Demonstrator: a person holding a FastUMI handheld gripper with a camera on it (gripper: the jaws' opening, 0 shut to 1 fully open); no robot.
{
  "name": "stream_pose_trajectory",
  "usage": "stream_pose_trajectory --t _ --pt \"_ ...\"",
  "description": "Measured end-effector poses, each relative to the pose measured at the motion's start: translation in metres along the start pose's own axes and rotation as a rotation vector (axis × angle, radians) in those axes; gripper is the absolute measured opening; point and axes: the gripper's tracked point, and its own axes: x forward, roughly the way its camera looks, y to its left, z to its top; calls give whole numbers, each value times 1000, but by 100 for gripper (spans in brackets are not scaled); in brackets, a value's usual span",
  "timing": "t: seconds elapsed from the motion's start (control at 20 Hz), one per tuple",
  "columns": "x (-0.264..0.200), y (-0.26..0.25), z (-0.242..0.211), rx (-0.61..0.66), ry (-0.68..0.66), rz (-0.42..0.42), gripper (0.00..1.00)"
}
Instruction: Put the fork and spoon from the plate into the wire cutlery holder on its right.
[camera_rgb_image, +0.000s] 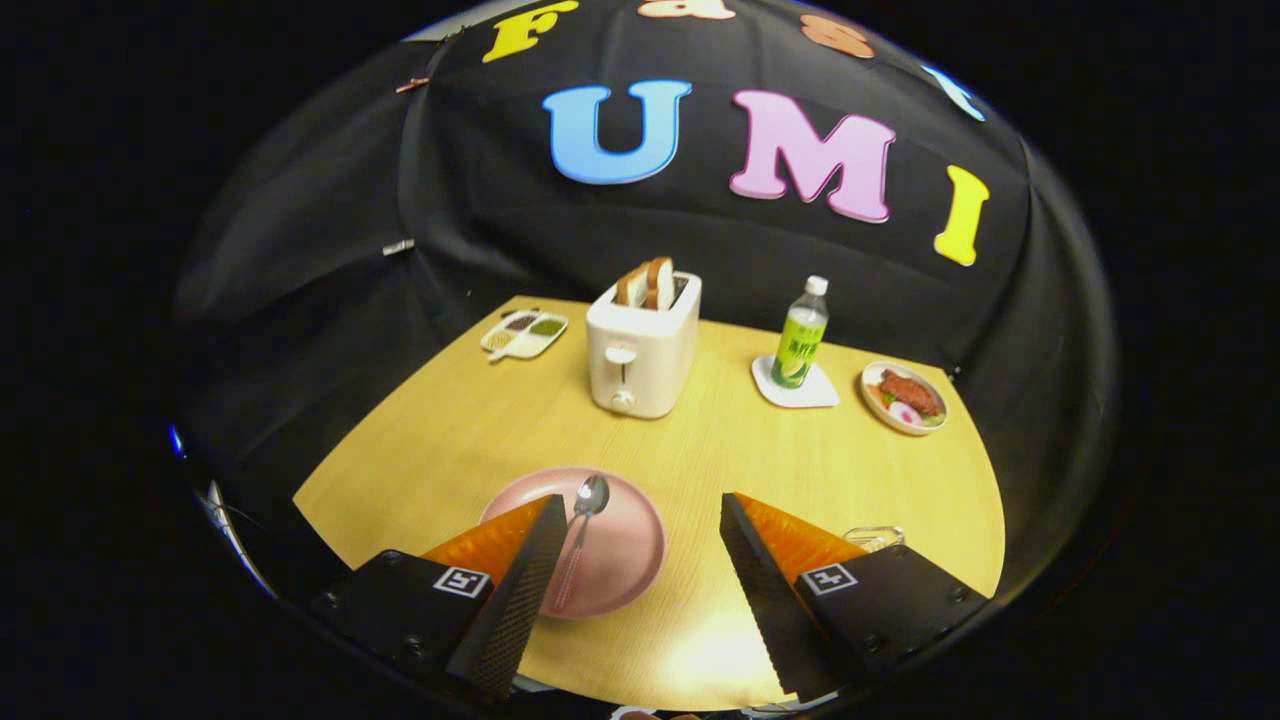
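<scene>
On the pink plate (620, 550), just ahead of the left finger, lies the spoon (580, 530), bowl pointing away and handle toward the gripper (640, 560), likely laid so for a lengthwise pick. Fork: cannot tell, possibly hidden behind the left finger. Wire cutlery holder (872, 537) peeks out just behind the right finger, right of the plate. Fingers spread wide, nothing between them. Gripper hangs above the table (450, 440), tilted down, apart from the spoon. Toaster (642, 345) stands well beyond.
</scene>
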Motion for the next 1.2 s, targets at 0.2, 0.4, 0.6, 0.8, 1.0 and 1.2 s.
stream_pose_trajectory --t 0.2,0.4,0.6,0.8,1.0,1.2 --pt "38 26 -53 -5 199 34 97" --pt "66 39 -87 -30 321 42 97" --pt "81 38 -109 -75 387 33 82" --pt "88 49 -132 -68 466 61 74" --pt "96 54 -140 -69 489 67 67" --pt "95 51 -142 -68 514 72 33"
